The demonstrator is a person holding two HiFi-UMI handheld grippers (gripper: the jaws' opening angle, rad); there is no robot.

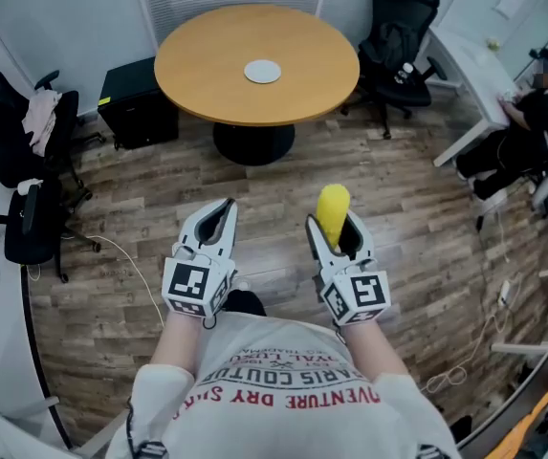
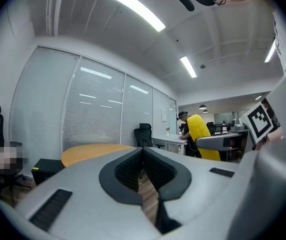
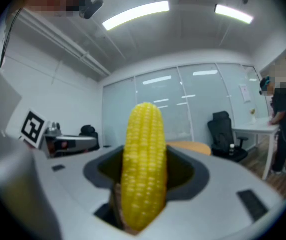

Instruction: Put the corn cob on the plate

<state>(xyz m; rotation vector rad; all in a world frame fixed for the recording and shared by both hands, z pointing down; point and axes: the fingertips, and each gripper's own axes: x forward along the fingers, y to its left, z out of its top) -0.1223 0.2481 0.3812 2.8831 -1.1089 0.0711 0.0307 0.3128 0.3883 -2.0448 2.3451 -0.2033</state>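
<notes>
1. The corn cob (image 1: 332, 206) is clamped in the right tool (image 1: 336, 226). It is carried in the air above the wooden floor (image 1: 417, 208), near the person's body and well apart from the plate (image 1: 262, 71).
2. The pick-up looks done. What is left is the whole carry to the far side, lowering the cob onto the plate, and letting go.
3. The plate lies bare near the middle of the round counter (image 1: 207, 65), far ahead and a little left of the cob.
4. The left tool (image 1: 220, 208) is held just left of the right one. Its jaws are drawn together with nothing between them, so it has no part in the carry.
5. Only the head view shows the plate and how much floor lies between it and the cob.
6. Only the right gripper view shows the grip itself. The jaws press on the cob's lower part, and the cob stands upright with most of its length sticking out past them.
7. In that view the counter is just an orange sliver behind the cob, and I cannot make out the plate there.
8. The left gripper view adds a side look at the cob off to its right, and the counter's edge to the far left.
</notes>
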